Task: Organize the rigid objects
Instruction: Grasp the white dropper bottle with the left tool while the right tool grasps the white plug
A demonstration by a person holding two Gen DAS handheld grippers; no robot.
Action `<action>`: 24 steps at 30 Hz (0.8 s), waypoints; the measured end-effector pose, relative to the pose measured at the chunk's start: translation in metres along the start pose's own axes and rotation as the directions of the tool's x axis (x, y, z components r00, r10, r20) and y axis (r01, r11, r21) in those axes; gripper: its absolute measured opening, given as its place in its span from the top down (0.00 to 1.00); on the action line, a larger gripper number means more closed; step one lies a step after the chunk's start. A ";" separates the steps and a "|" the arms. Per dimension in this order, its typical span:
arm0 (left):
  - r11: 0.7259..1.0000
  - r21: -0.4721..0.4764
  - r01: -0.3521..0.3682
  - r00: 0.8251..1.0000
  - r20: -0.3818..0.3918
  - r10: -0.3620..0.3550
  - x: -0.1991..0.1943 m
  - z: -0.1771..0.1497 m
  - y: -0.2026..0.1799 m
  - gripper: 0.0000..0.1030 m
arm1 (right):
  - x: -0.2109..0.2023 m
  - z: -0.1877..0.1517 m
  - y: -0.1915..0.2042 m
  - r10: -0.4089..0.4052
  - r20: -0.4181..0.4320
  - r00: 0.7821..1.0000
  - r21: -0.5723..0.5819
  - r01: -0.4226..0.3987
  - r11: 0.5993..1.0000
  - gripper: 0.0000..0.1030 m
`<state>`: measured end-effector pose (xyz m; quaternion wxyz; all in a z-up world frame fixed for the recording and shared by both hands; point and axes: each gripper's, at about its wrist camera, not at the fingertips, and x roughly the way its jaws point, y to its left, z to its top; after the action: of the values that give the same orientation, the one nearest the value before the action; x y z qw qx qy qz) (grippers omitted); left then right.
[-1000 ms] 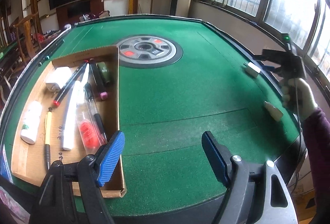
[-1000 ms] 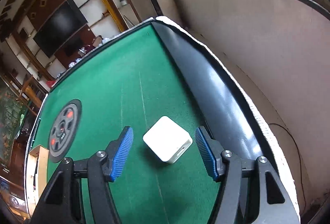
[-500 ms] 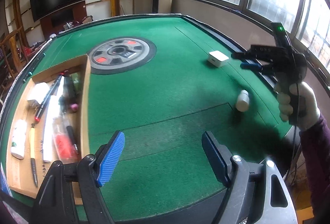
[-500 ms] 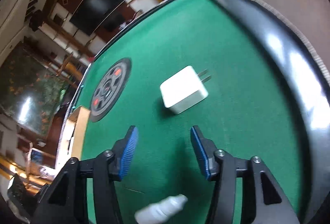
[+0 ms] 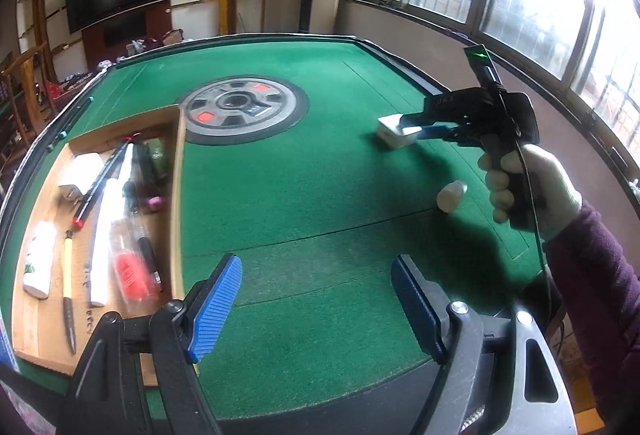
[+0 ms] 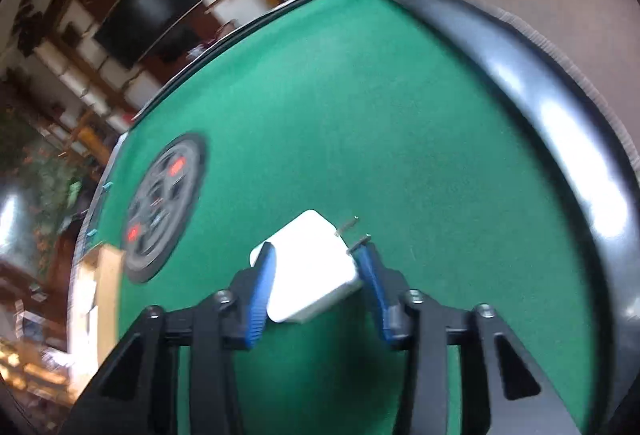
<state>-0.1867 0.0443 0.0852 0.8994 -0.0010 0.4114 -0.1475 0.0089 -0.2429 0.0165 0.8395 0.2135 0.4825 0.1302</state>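
The white square plug-in charger (image 6: 310,271) lies flat on the green felt table (image 5: 304,195) toward its right edge, its two metal prongs (image 6: 354,231) pointing at the black padded rim (image 6: 532,107). The right gripper (image 6: 316,289) has it between its blue pads (image 6: 262,287); the jaws have just been closing in, and both pads now look pressed against the charger's sides, though the picture is somewhat blurred. A gloved hand (image 5: 528,187) with a dark purple sleeve (image 5: 596,275) holds that gripper from the table's right side. Nearer the front edge, just beside that hand, a small white bottle (image 5: 451,191) lies on its side on the felt, apart from the charger. The round grey dial with red patches (image 5: 240,109) sits in the middle of the table. Along the left edge rests a shallow wooden tray (image 5: 178,171) already holding pens, markers, a white tube, a white box and a white bottle. The left gripper (image 5: 316,309) hangs over the front edge of the table with its jaws wide apart and nothing between them.
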 end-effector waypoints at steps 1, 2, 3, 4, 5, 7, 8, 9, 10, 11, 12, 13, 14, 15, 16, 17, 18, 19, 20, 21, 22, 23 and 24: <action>1.000 0.010 0.016 1.000 -0.007 -0.016 0.003 0.002 -0.004 0.22 | -0.001 -0.007 0.005 0.011 -0.013 1.000 -0.037 -0.012 0.999 0.68; 0.999 0.020 0.034 0.999 -0.017 -0.034 0.008 0.005 -0.009 0.22 | -0.001 -0.011 0.008 0.029 -0.024 0.999 -0.070 -0.031 0.997 0.67; 0.998 0.030 0.046 0.999 -0.026 -0.045 0.013 0.007 -0.015 0.22 | -0.003 -0.016 0.008 0.054 -0.022 0.998 -0.093 -0.056 0.994 0.67; 0.997 0.047 0.060 0.998 -0.034 -0.059 0.018 0.011 -0.022 0.22 | -0.008 -0.018 0.006 0.059 0.006 0.998 -0.096 -0.059 0.994 0.67; 0.994 0.071 0.080 0.996 -0.038 -0.077 0.024 0.015 -0.032 0.22 | -0.016 -0.021 -0.001 0.055 0.058 0.997 -0.077 -0.050 0.996 0.65; 0.985 0.129 0.112 0.994 -0.034 -0.108 0.036 0.022 -0.051 0.22 | -0.029 -0.022 -0.015 0.089 0.119 0.989 -0.033 -0.085 0.996 0.56; 0.977 0.171 0.124 0.992 -0.027 -0.121 0.044 0.027 -0.064 0.22 | -0.036 -0.021 -0.024 0.097 0.157 0.983 -0.002 -0.098 0.995 0.53; 0.969 0.206 0.137 0.991 -0.023 -0.135 0.053 0.031 -0.074 0.22 | -0.042 -0.020 -0.031 0.093 0.189 0.978 0.020 -0.098 0.995 0.53; 0.959 0.239 0.151 0.988 -0.023 -0.150 0.061 0.036 -0.084 0.22 | -0.049 -0.020 -0.038 0.088 0.217 0.972 0.038 -0.099 0.994 0.52; 0.951 0.267 0.156 0.988 -0.032 -0.153 0.073 0.041 -0.095 0.22 | -0.055 -0.021 -0.046 0.079 0.245 0.966 0.057 -0.096 0.994 0.51; 0.944 0.288 0.158 0.987 -0.048 -0.151 0.086 0.046 -0.106 0.22 | -0.060 -0.022 -0.051 0.063 0.263 0.963 0.073 -0.085 0.994 0.49; 0.939 0.303 0.164 0.986 -0.062 -0.152 0.095 0.050 -0.114 0.22 | -0.063 -0.022 -0.056 0.041 0.279 0.959 0.093 -0.070 0.993 0.47; 0.933 0.317 0.168 0.986 -0.070 -0.154 0.104 0.053 -0.122 0.22 | -0.067 -0.022 -0.062 0.019 0.292 0.956 0.116 -0.056 0.992 0.43; 0.926 0.338 0.167 0.986 -0.077 -0.150 0.115 0.056 -0.130 0.22 | -0.069 -0.021 -0.068 0.010 0.300 0.954 0.138 -0.054 0.989 0.42; 0.922 0.356 0.154 0.988 -0.080 -0.134 0.125 0.056 -0.138 0.22 | -0.071 -0.019 -0.072 0.018 0.305 0.952 0.158 -0.069 0.985 0.42; 0.918 0.371 0.140 0.989 -0.087 -0.116 0.133 0.055 -0.143 0.22 | -0.072 -0.018 -0.077 0.030 0.308 0.951 0.175 -0.087 0.981 0.42; 0.915 0.381 0.136 0.989 -0.099 -0.105 0.140 0.055 -0.146 0.22 | -0.072 -0.019 -0.080 0.041 0.306 0.951 0.188 -0.103 0.977 0.41; 0.911 0.383 0.151 0.984 -0.147 -0.100 0.149 0.054 -0.149 0.37 | -0.071 -0.018 -0.084 0.048 0.300 0.953 0.197 -0.111 0.974 0.41; 0.914 0.355 0.195 0.976 -0.165 -0.144 0.148 0.055 -0.146 0.56 | -0.071 -0.018 -0.085 0.053 0.291 0.955 0.204 -0.116 0.972 0.41; 0.917 0.340 0.209 0.973 -0.169 -0.159 0.146 0.056 -0.144 0.74 | -0.068 -0.018 -0.085 0.056 0.283 0.958 0.204 -0.117 0.972 0.41; 0.921 0.341 0.189 0.976 -0.166 -0.139 0.144 0.057 -0.142 0.74 | -0.065 -0.016 -0.083 0.059 0.275 0.960 0.199 -0.117 0.973 0.41; 0.925 0.326 0.197 0.975 -0.161 -0.151 0.142 0.057 -0.137 0.74 | -0.061 -0.014 -0.080 0.063 0.268 0.961 0.188 -0.116 0.975 0.41; 0.930 0.305 0.208 0.973 -0.160 -0.165 0.139 0.057 -0.132 0.74 | -0.061 -0.014 -0.077 0.065 0.264 0.962 0.177 -0.115 0.978 0.40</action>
<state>-0.0935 -0.1253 0.0363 0.8406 0.1151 0.4384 -0.2968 -0.0329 -0.3331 0.0186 0.8638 0.3297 0.3696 0.0927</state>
